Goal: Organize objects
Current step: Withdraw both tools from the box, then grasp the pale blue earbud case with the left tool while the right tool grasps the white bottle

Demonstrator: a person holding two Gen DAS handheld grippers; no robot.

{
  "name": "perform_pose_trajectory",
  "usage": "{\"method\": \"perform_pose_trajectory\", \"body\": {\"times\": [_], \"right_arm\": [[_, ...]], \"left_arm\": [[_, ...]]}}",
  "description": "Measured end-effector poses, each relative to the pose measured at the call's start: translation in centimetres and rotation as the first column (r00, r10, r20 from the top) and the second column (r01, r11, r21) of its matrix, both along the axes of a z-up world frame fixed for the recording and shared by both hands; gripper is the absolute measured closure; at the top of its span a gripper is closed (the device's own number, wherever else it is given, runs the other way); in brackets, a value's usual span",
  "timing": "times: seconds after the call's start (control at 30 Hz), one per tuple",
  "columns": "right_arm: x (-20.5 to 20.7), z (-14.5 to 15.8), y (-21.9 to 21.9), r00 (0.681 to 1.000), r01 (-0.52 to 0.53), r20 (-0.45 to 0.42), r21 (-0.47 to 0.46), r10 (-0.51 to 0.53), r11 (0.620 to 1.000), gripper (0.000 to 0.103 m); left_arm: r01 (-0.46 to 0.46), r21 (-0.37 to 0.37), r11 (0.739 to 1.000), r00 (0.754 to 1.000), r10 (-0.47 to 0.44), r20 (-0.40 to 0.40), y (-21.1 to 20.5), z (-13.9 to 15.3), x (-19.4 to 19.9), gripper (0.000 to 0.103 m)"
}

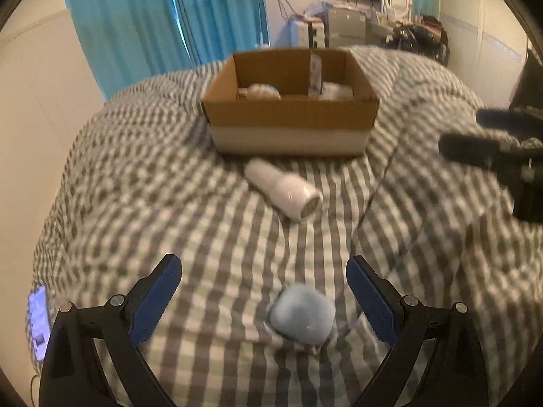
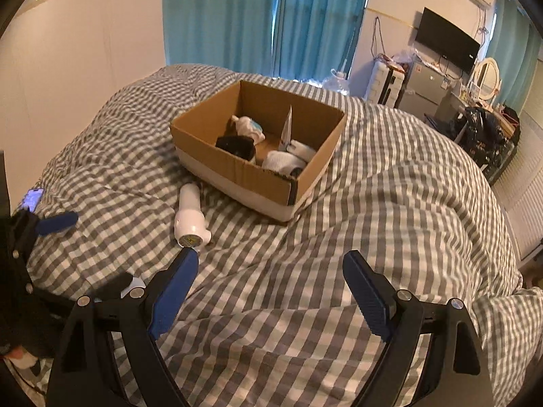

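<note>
Left claw is hanging wide open, empty, straddling the blue sock ball at lower centre, likely lining up a grab for the box; right claw is idling open, empty.

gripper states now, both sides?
left gripper: open, empty, blue ball between the jaws.
right gripper: open, empty.

The left gripper has black plastic arms and two flat fingers with bumpy blue pads; round silver screws sit at the joints; the right gripper looks the same, with blue ridged fingers on a black frame.
</note>
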State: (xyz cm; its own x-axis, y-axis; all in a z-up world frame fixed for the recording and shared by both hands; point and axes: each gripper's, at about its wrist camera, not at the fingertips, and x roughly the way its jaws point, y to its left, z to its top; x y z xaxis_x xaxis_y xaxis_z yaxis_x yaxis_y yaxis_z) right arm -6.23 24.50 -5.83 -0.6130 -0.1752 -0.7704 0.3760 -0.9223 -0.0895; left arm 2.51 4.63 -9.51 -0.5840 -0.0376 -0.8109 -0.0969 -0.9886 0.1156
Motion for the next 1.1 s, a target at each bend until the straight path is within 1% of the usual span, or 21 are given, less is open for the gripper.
{"method": "perform_pose_trajectory", "body": {"times": [0.17,0.27,0.33,0.37,0.43,0.5,0.57,0.6,0.73,0.8,0.87,0.93,1.0,1.03,1.1], "right_arm": [[0.2,-0.4,0.0,1.000,0.011,0.020,-0.014,-0.011,1.000,0.016],[0.4,-0.8,-0.1,1.000,0.009,0.029,-0.017,-0.008,1.000,0.016],[0.4,-1.0,-0.1,0.999,0.009,0.038,-0.020,-0.008,1.000,0.016],[0.4,-1.2,-0.1,0.999,0.010,0.044,-0.022,-0.009,1.000,0.016],[0.3,-1.6,-0.2,0.999,0.011,0.054,-0.024,-0.010,1.000,0.016],[0.3,-2.0,-0.3,0.998,0.011,0.064,-0.028,-0.009,1.000,0.016],[0.2,-2.4,-0.4,0.997,0.013,0.075,-0.032,-0.011,0.999,0.016],[0.2,-2.7,-0.4,0.997,0.014,0.082,-0.032,-0.011,0.999,0.016],[0.1,-3.5,-0.4,0.995,0.021,0.100,-0.031,-0.018,0.999,0.016],[0.0,-3.7,-0.3,0.994,0.025,0.106,-0.032,-0.021,0.999,0.016],[-0.1,-3.8,-0.2,0.994,0.025,0.106,-0.037,-0.021,0.999,0.016],[-0.3,-3.7,-0.3,0.995,0.021,0.102,-0.045,-0.016,0.999,0.016],[-0.7,-3.7,-0.8,0.995,0.013,0.097,-0.050,-0.008,0.999,0.016],[-0.9,-3.7,-1.0,0.995,0.009,0.097,-0.050,-0.004,0.999,0.016],[-1.5,-4.1,-2.1,0.994,-0.011,0.106,-0.046,0.016,0.999,0.016]], "left_arm": [[0.042,0.030,0.999,0.996,-0.044,0.072,0.2,-2.1,0.8,0.003],[0.084,0.040,0.996,0.992,-0.088,0.093,0.7,-2.8,1.1,0.017],[0.123,0.053,0.991,0.984,-0.129,0.127,1.3,-3.4,1.1,0.036],[0.146,0.061,0.987,0.976,-0.154,0.153,1.6,-3.9,1.1,0.038],[0.172,0.073,0.982,0.966,-0.183,0.185,2.1,-4.4,0.8,0.039],[0.175,0.088,0.981,0.960,-0.190,0.207,2.1,-4.8,0.5,0.039],[0.161,0.100,0.982,0.959,-0.180,0.220,1.9,-5.0,0.1,0.049],[0.158,0.105,0.982,0.959,-0.178,0.222,1.8,-5.0,0.1,0.049],[0.140,0.103,0.985,0.966,-0.159,0.202,1.6,-4.4,0.3,0.050],[0.114,0.093,0.989,0.980,-0.128,0.152,1.1,-3.0,0.5,0.050],[0.083,0.115,0.990,0.990,-0.095,0.102,0.0,-1.2,0.5,0.050],[0.061,0.118,0.991,0.995,-0.070,0.069,-1.1,0.1,0.1,0.050],[0.028,0.089,0.996,0.999,-0.032,0.042,-2.1,0.9,-0.7,0.050],[0.012,0.077,0.997,0.999,-0.015,0.033,-2.6,1.2,-1.1,0.050],[-0.017,0.080,0.997,1.000,0.015,0.025,-3.7,1.6,-2.1,0.050]]}}
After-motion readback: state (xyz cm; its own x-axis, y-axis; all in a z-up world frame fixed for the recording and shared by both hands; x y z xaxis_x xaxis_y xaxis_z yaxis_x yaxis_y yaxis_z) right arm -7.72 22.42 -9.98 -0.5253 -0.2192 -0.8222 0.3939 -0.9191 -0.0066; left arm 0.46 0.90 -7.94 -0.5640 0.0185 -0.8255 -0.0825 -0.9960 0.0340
